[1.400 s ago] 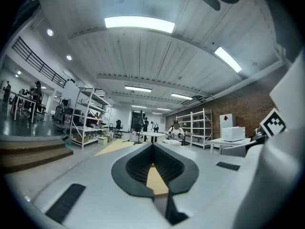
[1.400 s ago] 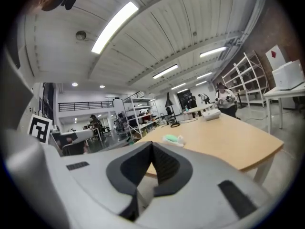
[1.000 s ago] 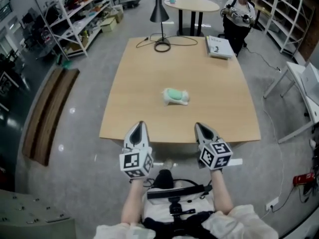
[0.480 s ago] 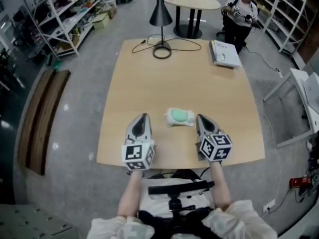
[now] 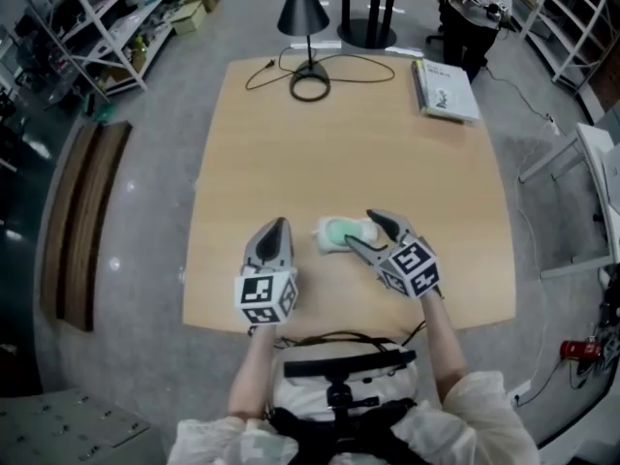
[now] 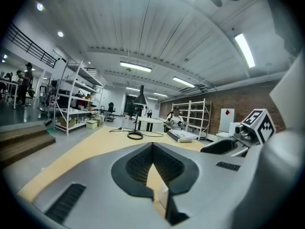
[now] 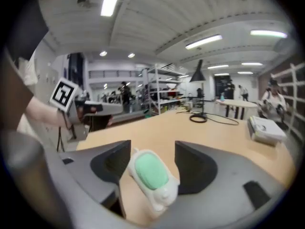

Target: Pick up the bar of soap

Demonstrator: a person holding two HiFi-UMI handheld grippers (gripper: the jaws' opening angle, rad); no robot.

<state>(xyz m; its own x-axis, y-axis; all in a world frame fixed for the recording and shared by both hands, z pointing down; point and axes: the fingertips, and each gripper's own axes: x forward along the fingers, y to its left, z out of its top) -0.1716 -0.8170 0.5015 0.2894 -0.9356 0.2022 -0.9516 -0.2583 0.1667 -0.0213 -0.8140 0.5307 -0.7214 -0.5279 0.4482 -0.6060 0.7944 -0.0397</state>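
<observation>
Opening jaws are recorded on the right gripper (image 5: 360, 229), with the bar of soap (image 5: 339, 232) laid on the surface (image 5: 349, 143) between them. The left gripper (image 5: 275, 226) is held closed and empty to its left.

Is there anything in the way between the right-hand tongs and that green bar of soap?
Nothing visible stands in the way. The bar of soap lies on the table right between the jaws of the right tongs, which are opening, with only bare tabletop around it.

Metal shelves (image 5: 97, 22) flank a grey floor (image 5: 155, 114) under ceiling strip lights (image 6: 136, 67).
</observation>
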